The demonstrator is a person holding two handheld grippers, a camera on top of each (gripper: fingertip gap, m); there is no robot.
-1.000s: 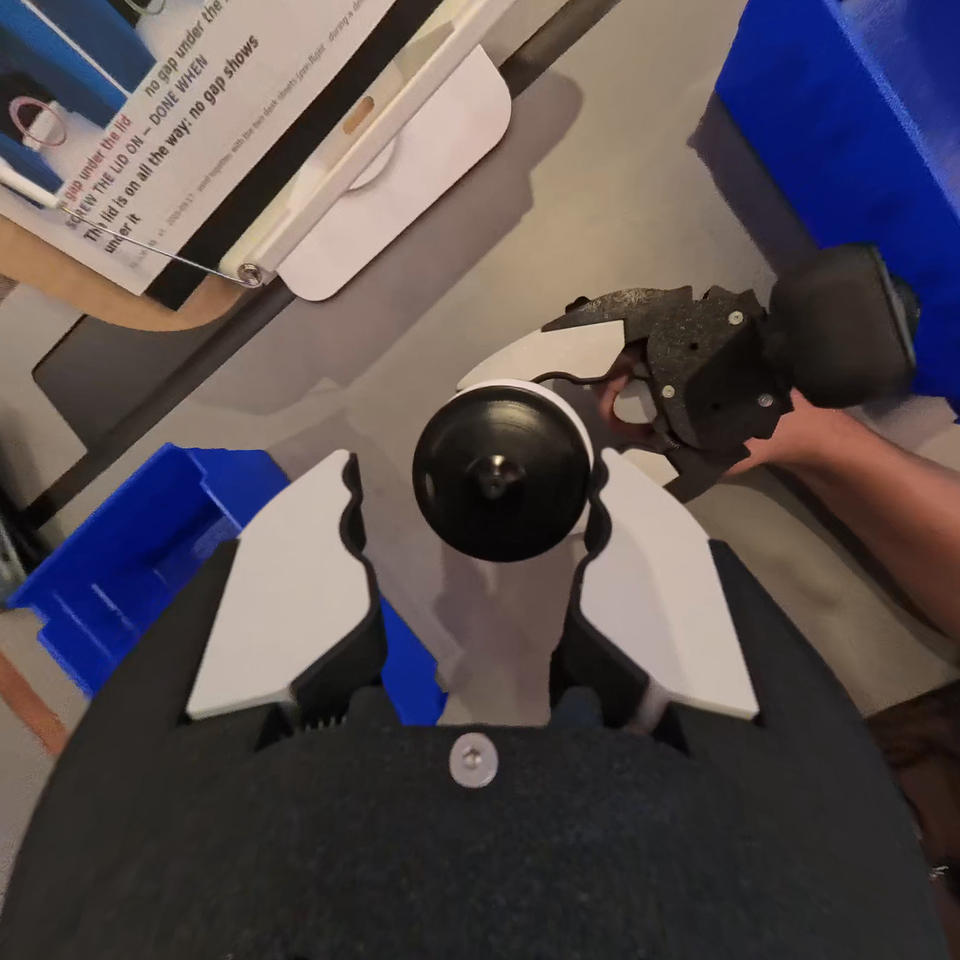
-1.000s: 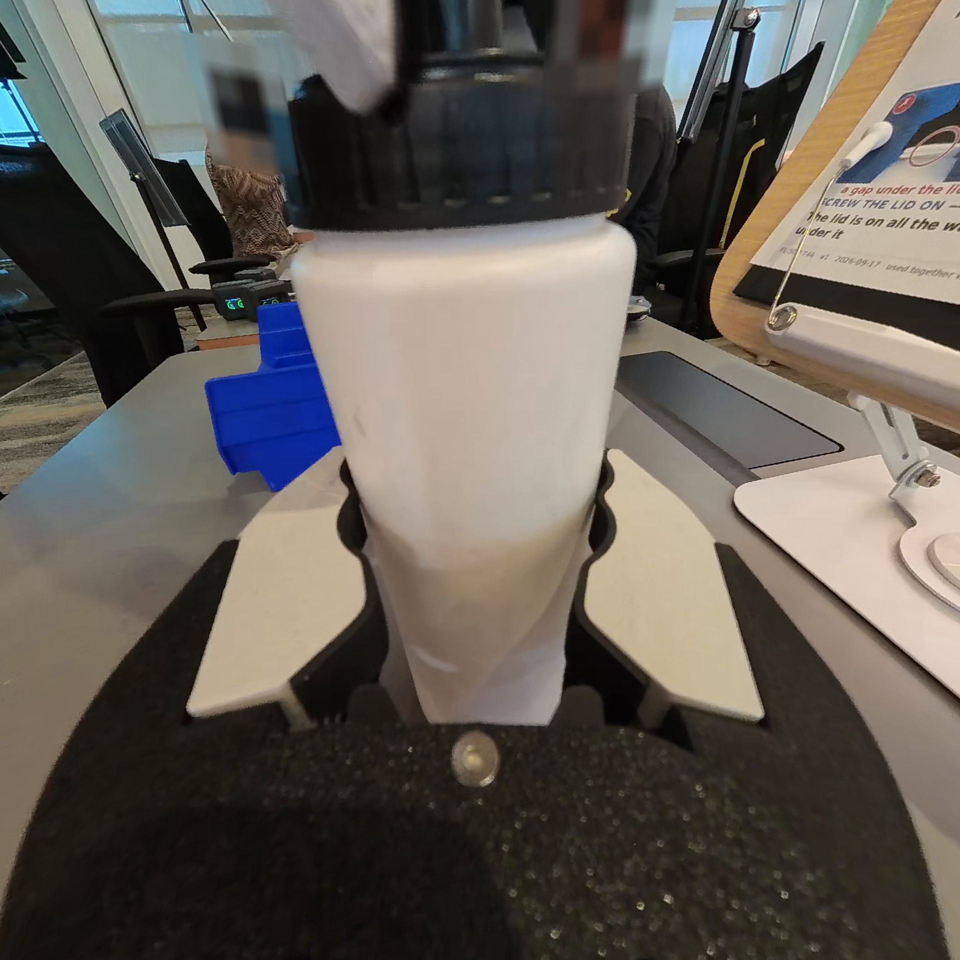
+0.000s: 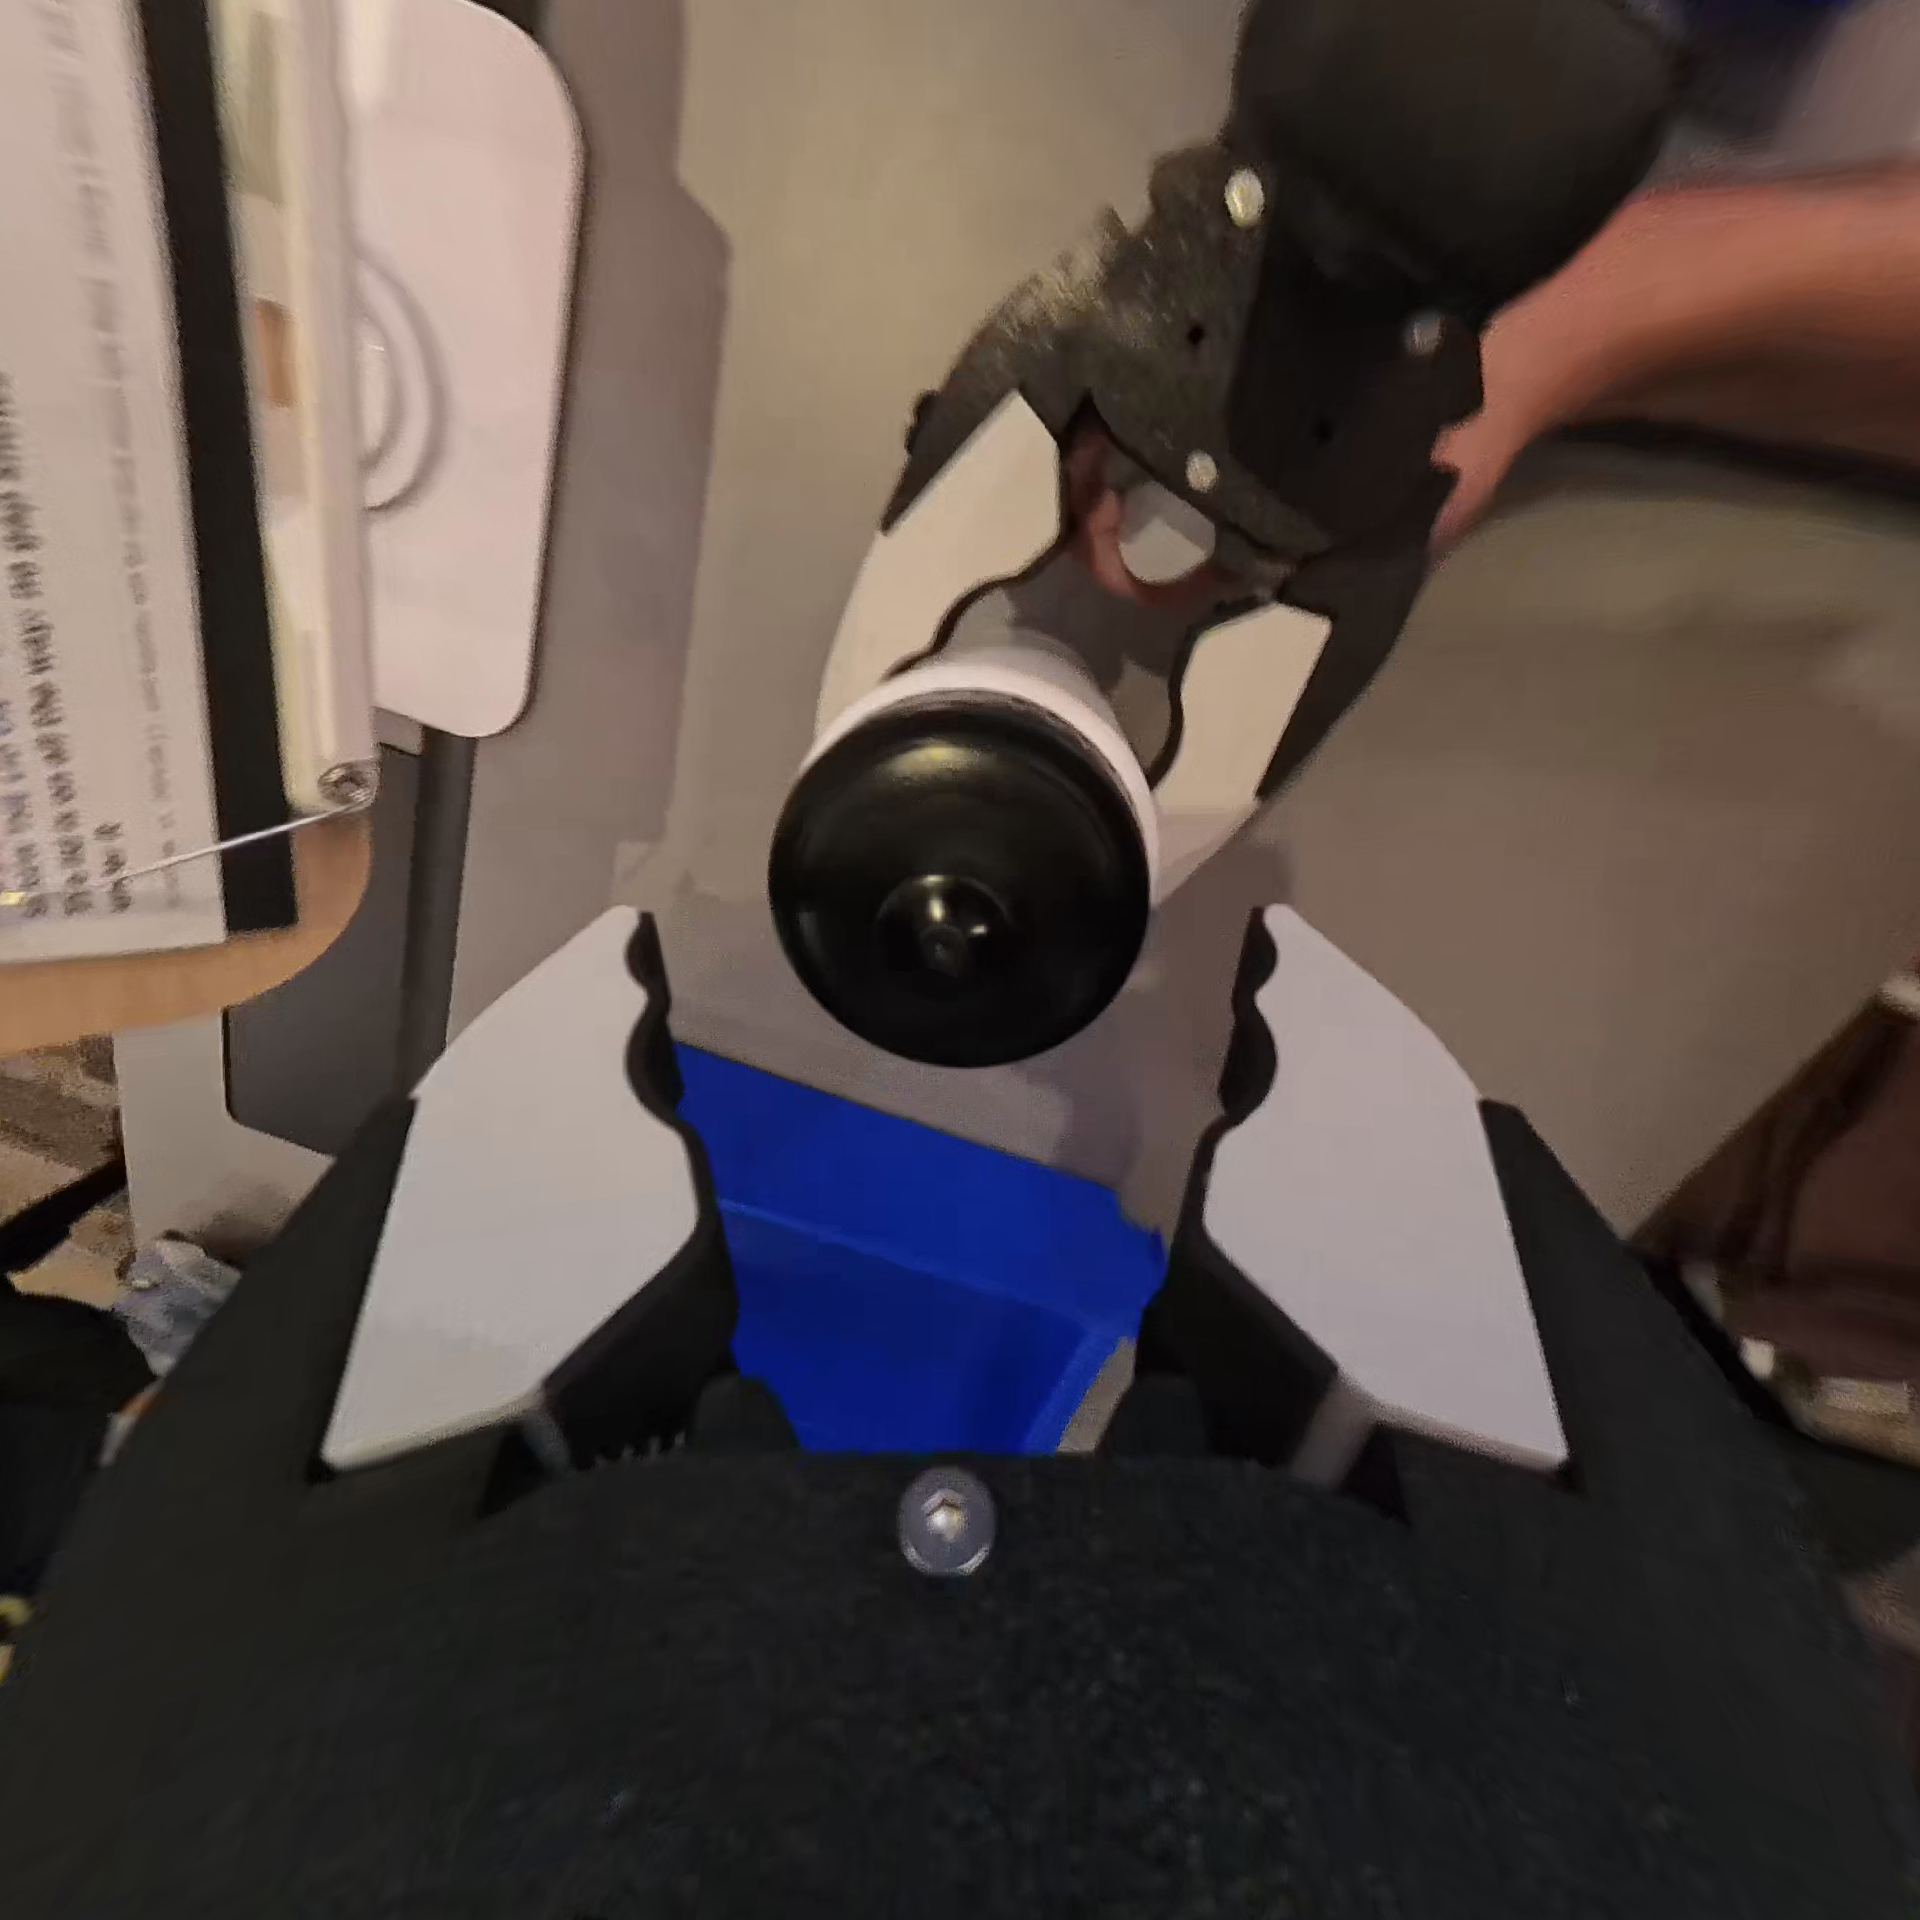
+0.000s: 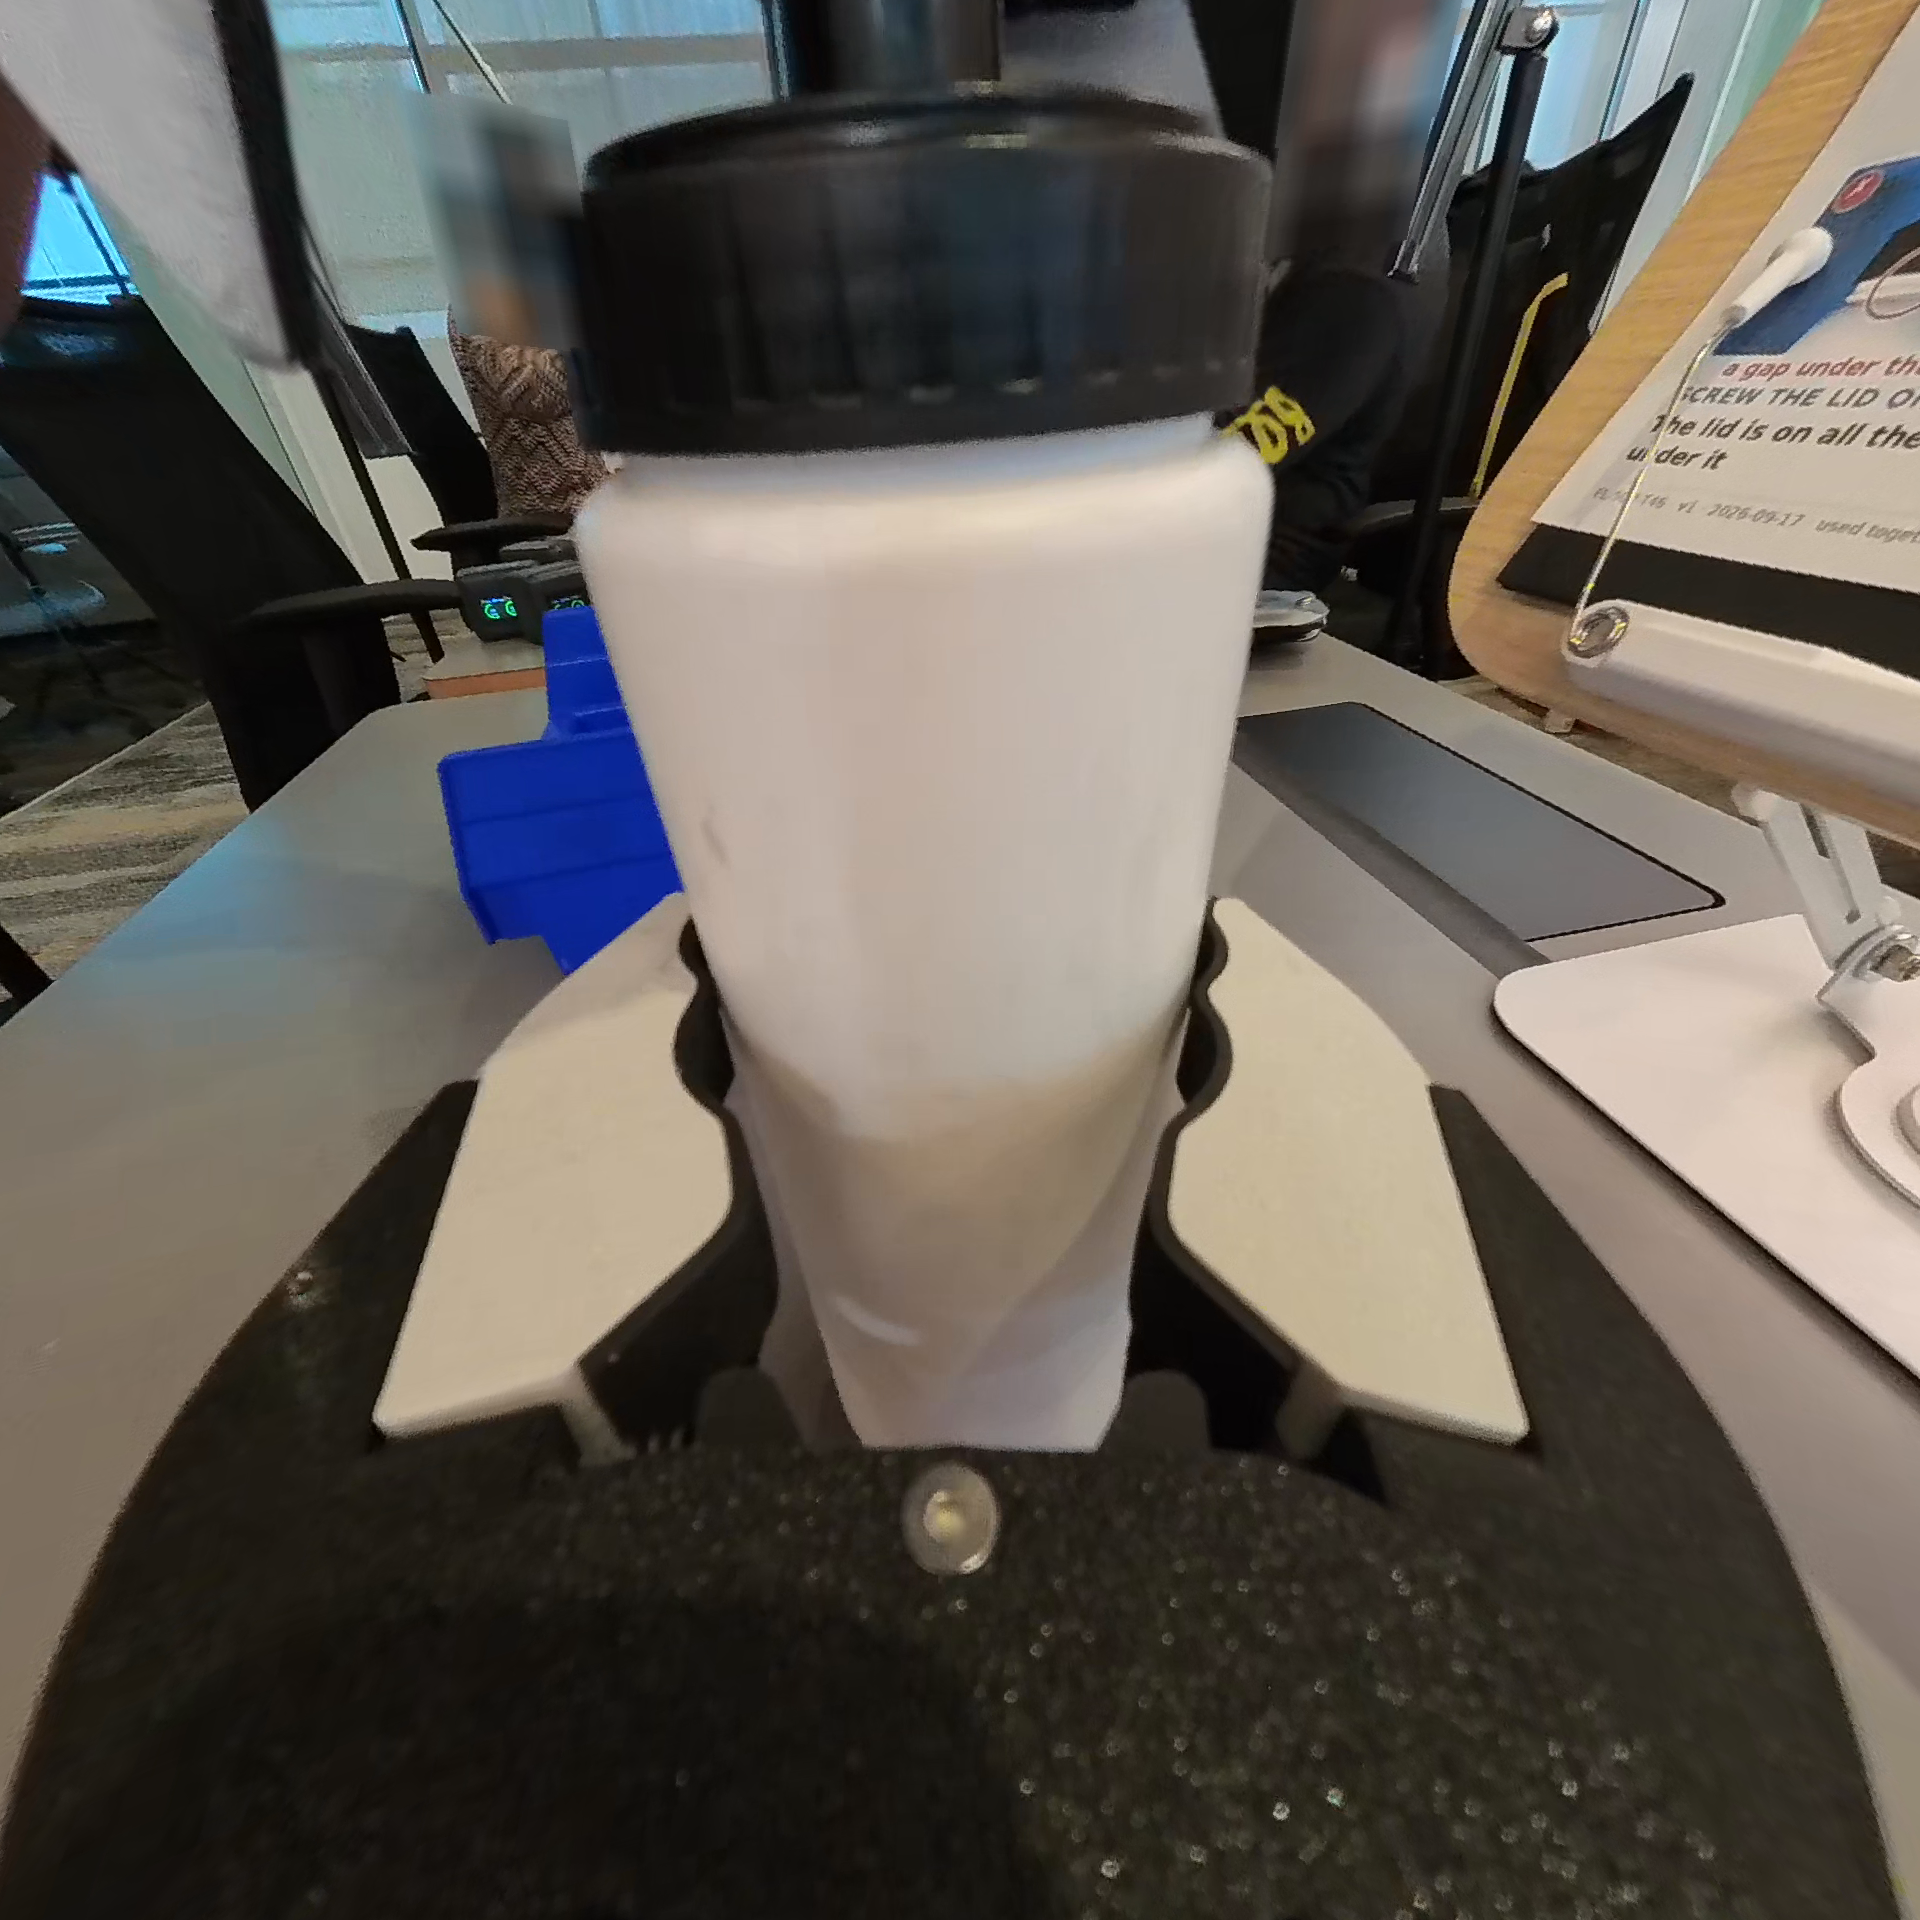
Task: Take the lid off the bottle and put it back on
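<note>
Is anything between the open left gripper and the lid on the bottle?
Nothing visible. The left gripper is open above the black lid, with clear gaps on both sides; the right gripper clamps the white bottle lower down.

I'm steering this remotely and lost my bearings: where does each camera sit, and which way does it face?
Left wrist view: on the left gripper, above the bottle, looking down on the black lid; its open fingers clear of the lid, plus the right gripper and a hand.
Right wrist view: on the right gripper, low, looking level across the table; its fingers clamp the white bottle.
Shared: bottle, lid, blue bin, stand.
</note>
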